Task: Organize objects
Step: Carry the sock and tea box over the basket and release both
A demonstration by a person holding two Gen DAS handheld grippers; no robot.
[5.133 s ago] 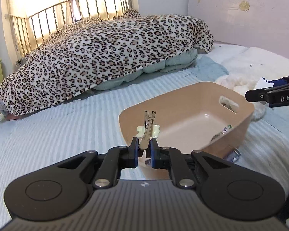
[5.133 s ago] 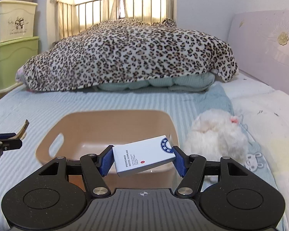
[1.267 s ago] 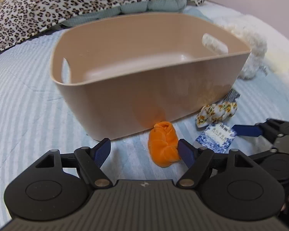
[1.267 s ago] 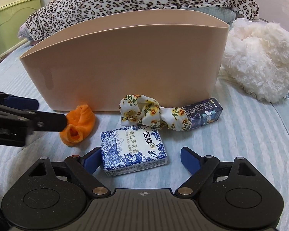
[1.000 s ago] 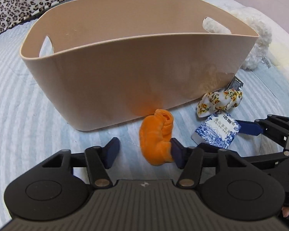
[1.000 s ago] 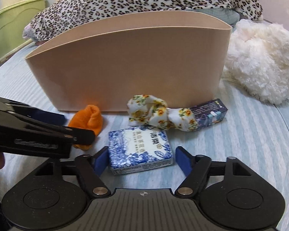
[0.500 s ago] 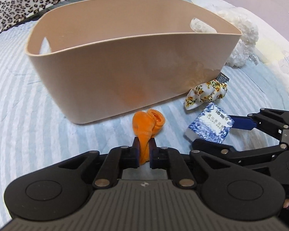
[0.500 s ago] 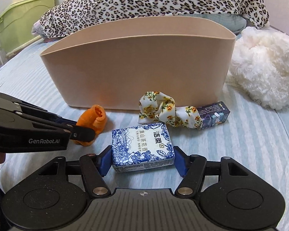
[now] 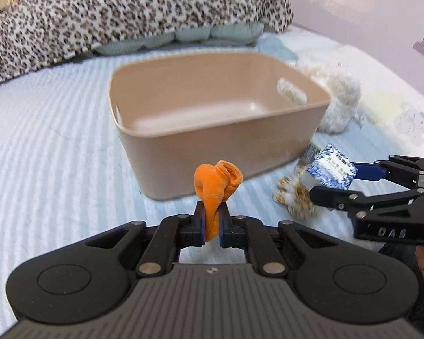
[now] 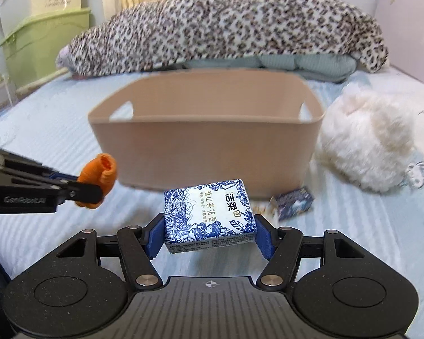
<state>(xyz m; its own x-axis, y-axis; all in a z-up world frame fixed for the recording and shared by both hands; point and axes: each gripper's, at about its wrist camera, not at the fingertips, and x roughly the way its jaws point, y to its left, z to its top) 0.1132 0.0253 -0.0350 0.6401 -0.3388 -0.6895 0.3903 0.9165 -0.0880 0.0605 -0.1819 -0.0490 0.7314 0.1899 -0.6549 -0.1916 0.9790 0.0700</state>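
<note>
A tan plastic bin (image 9: 183, 144) (image 10: 206, 155) stands on the striped bed. My left gripper (image 9: 211, 220) is shut on an orange sock (image 9: 217, 186) and holds it above the sheet, in front of the bin; it also shows in the right wrist view (image 10: 99, 175). My right gripper (image 10: 209, 233) is shut on a blue-and-white tissue pack (image 10: 209, 216), lifted off the bed in front of the bin's right part; the pack also shows in the left wrist view (image 9: 332, 169). A floral scrunchie (image 9: 294, 195) and a small dark blue box (image 10: 292, 202) lie by the bin's front right corner.
A white fluffy toy (image 10: 364, 141) lies right of the bin. A leopard-print blanket (image 10: 226, 28) is heaped behind it. Green storage boxes (image 10: 39, 42) stand at the far left. A lilac headboard (image 9: 381, 8) bounds the right side.
Both grippers closed on their items and lifted them off the bed: the left on the orange sock, the right on the tissue pack. Both pulled back and up from the bin.
</note>
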